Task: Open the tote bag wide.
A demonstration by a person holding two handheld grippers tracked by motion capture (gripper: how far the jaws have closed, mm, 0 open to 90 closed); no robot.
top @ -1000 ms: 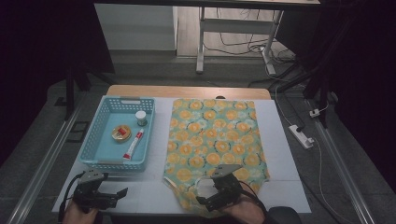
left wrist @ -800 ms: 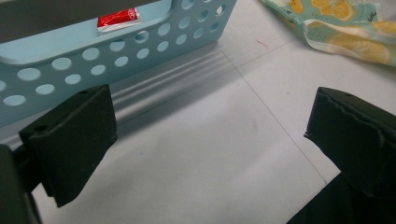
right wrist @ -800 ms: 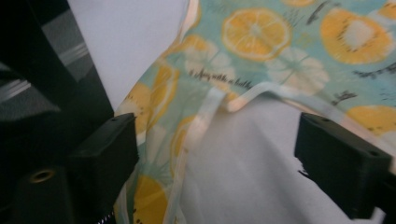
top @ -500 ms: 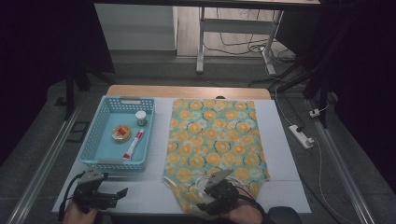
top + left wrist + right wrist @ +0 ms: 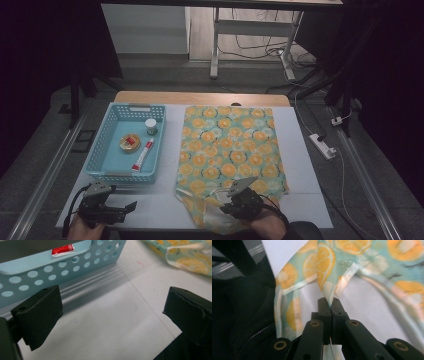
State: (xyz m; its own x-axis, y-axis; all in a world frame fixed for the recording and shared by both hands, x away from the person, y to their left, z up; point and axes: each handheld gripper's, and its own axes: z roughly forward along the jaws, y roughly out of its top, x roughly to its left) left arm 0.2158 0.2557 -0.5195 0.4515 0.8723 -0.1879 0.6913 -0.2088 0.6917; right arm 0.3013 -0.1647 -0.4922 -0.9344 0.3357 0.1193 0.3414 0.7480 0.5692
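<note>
White table (image 5: 300, 165), right gripper (image 5: 331, 305) pinching cloth (image 5: 329, 277)

One lemon-print cloth (image 5: 227, 152), right. One blue basket (image 5: 111, 161), left, holding three things: one small jar (image 5: 151, 126), one round tin (image 5: 129, 142), one red-and-white tube (image 5: 142, 156). Two grippers, near edge: left gripper (image 5: 131, 206), right gripper (image 5: 226, 196).
</note>
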